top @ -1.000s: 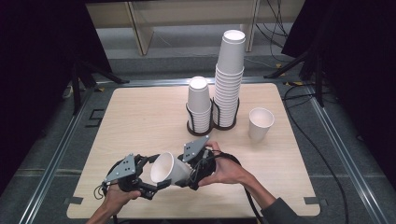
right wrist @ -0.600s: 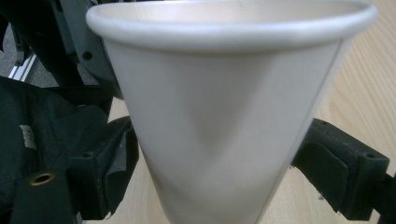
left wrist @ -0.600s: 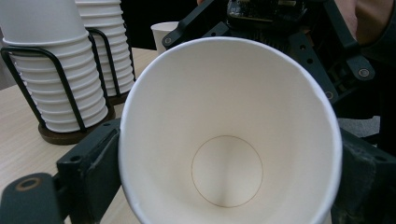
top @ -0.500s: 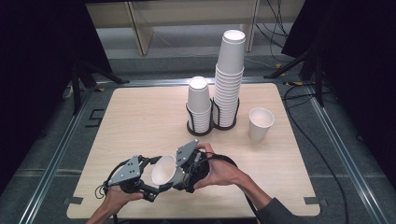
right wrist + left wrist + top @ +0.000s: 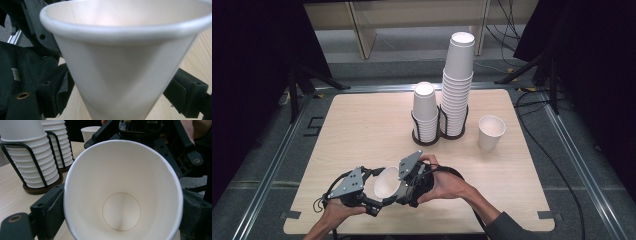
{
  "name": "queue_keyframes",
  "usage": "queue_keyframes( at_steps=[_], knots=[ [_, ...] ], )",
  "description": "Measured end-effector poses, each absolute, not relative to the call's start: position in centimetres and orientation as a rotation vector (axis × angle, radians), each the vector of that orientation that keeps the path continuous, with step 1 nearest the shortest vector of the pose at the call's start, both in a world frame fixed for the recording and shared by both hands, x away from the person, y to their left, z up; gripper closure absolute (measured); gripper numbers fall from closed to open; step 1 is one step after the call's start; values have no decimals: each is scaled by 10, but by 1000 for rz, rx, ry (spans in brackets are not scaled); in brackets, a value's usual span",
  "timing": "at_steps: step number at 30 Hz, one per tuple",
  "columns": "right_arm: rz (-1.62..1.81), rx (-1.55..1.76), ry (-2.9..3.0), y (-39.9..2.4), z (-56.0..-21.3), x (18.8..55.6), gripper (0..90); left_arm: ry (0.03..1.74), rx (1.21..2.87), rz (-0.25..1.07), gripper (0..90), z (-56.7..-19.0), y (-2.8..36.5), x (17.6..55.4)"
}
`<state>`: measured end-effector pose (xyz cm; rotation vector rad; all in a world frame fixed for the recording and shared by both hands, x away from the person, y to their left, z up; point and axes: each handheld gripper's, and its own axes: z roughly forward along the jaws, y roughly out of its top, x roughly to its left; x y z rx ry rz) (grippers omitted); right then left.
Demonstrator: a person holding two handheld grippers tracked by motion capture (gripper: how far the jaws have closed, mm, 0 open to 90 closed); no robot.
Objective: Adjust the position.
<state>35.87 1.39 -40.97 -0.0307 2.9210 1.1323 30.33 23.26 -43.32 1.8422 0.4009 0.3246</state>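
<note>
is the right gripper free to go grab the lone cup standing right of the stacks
Probably not yet. The table path to the lone cup looks open, but the right gripper has its jaws around the held cup, which the left gripper also clamps.

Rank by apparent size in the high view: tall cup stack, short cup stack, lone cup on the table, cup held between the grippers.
1. Tall cup stack
2. Short cup stack
3. Lone cup and held cup: these look alike; the held one is tilted and partly hidden, so no ranking.
</note>
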Motion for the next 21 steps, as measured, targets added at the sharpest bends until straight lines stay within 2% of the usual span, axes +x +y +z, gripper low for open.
queue_keyframes(
  at_steps=[7,21],
  knots=[
    [1121,-8,2918,7,-413,362,159,398,1868,336,103,-431,235,304],
    [1151,284,2861,-58,-417,362,157,517,2047,426,103,-423,243,321]
  ],
)
